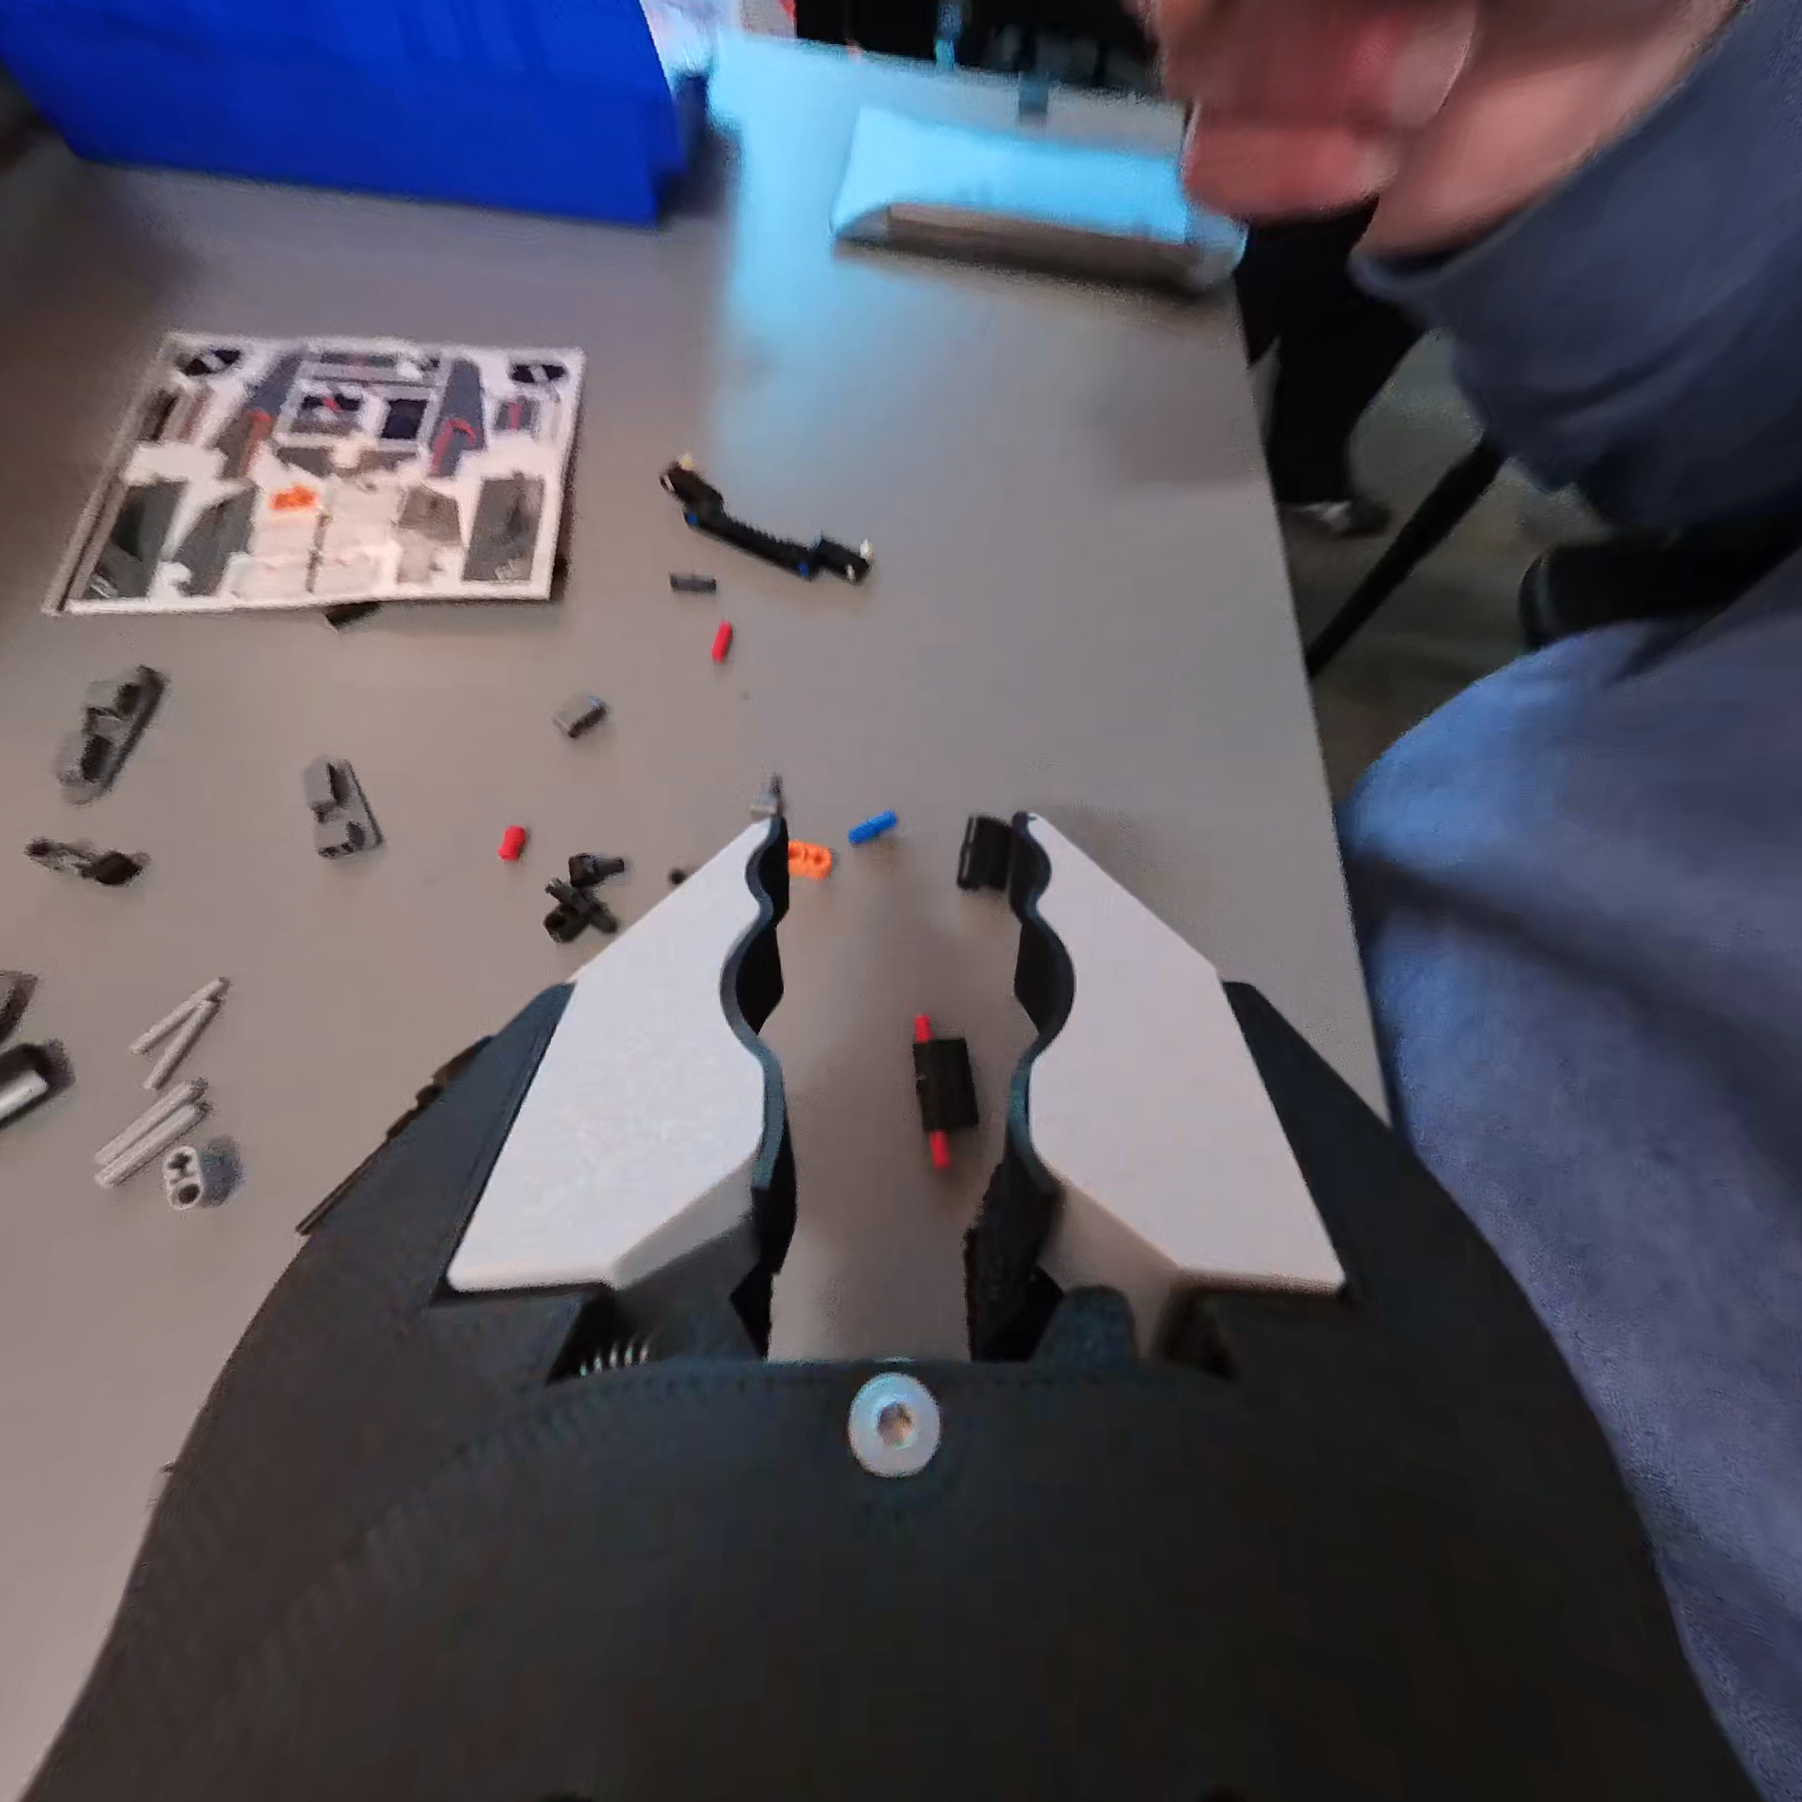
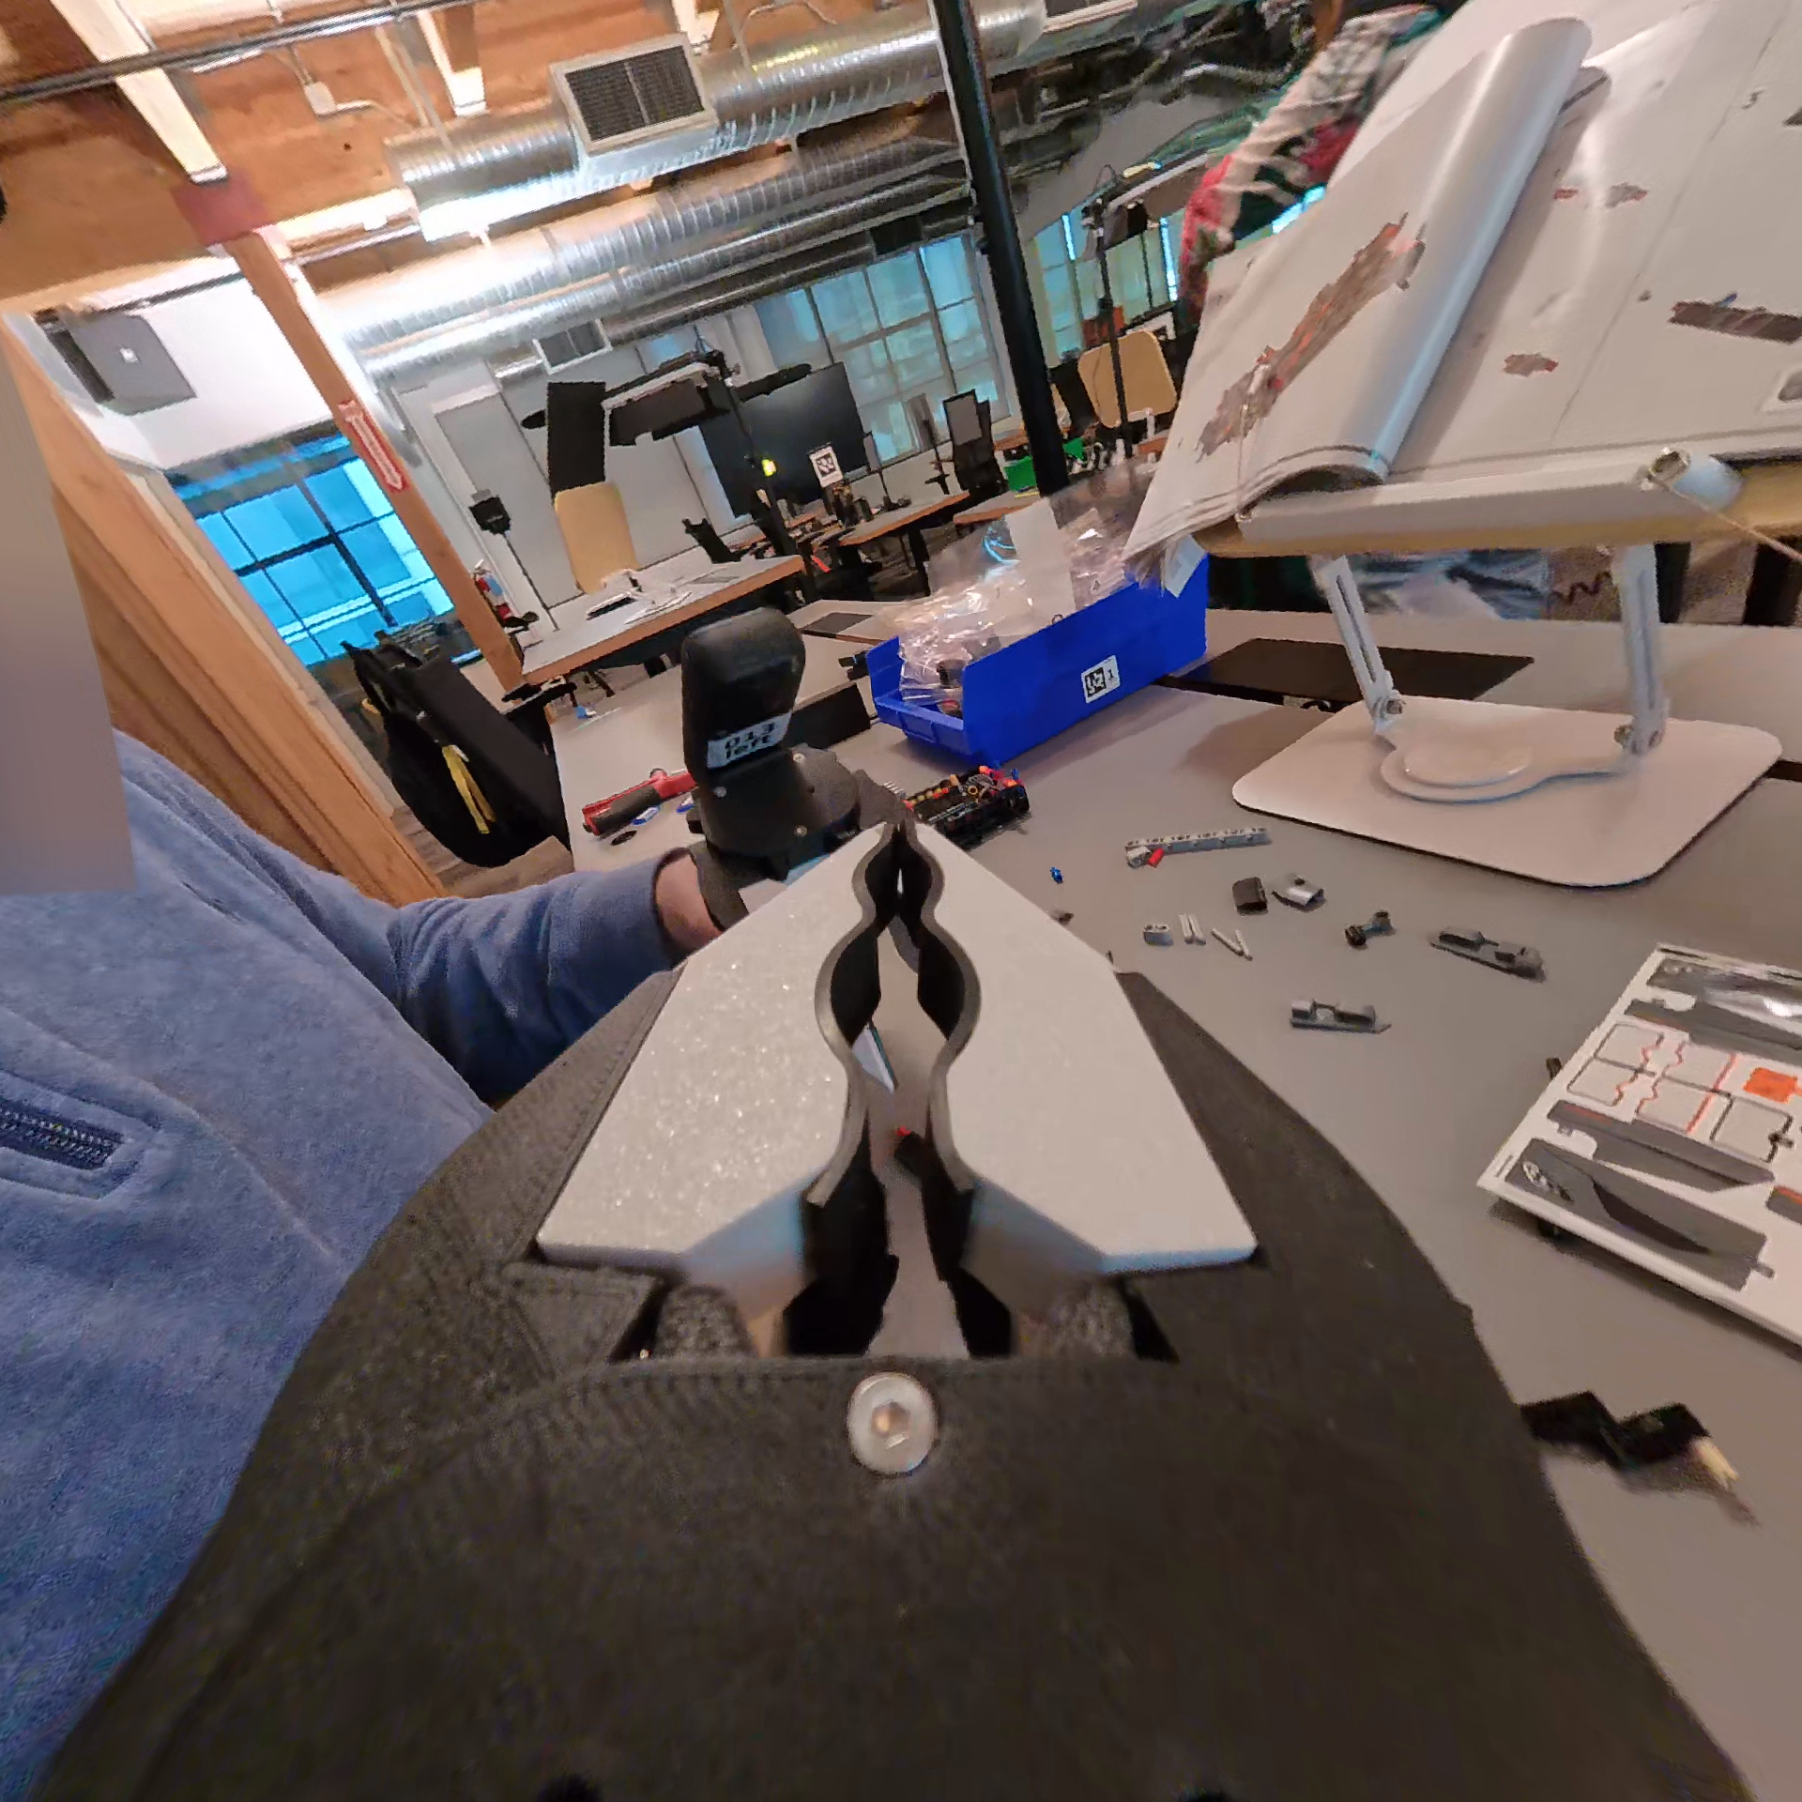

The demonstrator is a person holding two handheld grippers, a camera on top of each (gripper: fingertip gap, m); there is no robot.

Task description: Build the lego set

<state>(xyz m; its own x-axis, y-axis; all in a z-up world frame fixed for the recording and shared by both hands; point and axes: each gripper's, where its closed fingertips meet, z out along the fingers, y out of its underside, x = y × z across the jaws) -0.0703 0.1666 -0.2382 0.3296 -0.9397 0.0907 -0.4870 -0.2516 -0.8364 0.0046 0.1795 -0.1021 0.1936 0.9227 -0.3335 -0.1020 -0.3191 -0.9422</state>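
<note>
My left gripper [image 1: 897,829] is open and empty, held low over the grey table [image 1: 975,439] near its right edge. A small black piece with a red axle [image 1: 944,1087] lies on the table between its fingers. An orange piece [image 1: 809,858], a blue pin [image 1: 871,827] and a black piece [image 1: 985,851] lie by the fingertips. A long black assembly [image 1: 765,527] lies farther off. My right gripper [image 2: 897,858] is shut with nothing visible in it, held above the table. The left gripper's black body [image 2: 741,741] shows just beyond it.
A sticker sheet [image 1: 322,478] [image 2: 1677,1121] lies flat. Loose grey, black and red pieces [image 1: 336,809] are scattered on the left. A blue bin [image 2: 1043,663] holds bags. An open booklet [image 2: 1463,244] rests on a white stand [image 2: 1502,770]. A blurred hand [image 1: 1316,97] is at upper right. The grippers' ends are close to 15 centimetres from one another. From my left tips it is roughly 9 centimetres to the blue pin [image 1: 871,827]; from my right, 20 centimetres.
</note>
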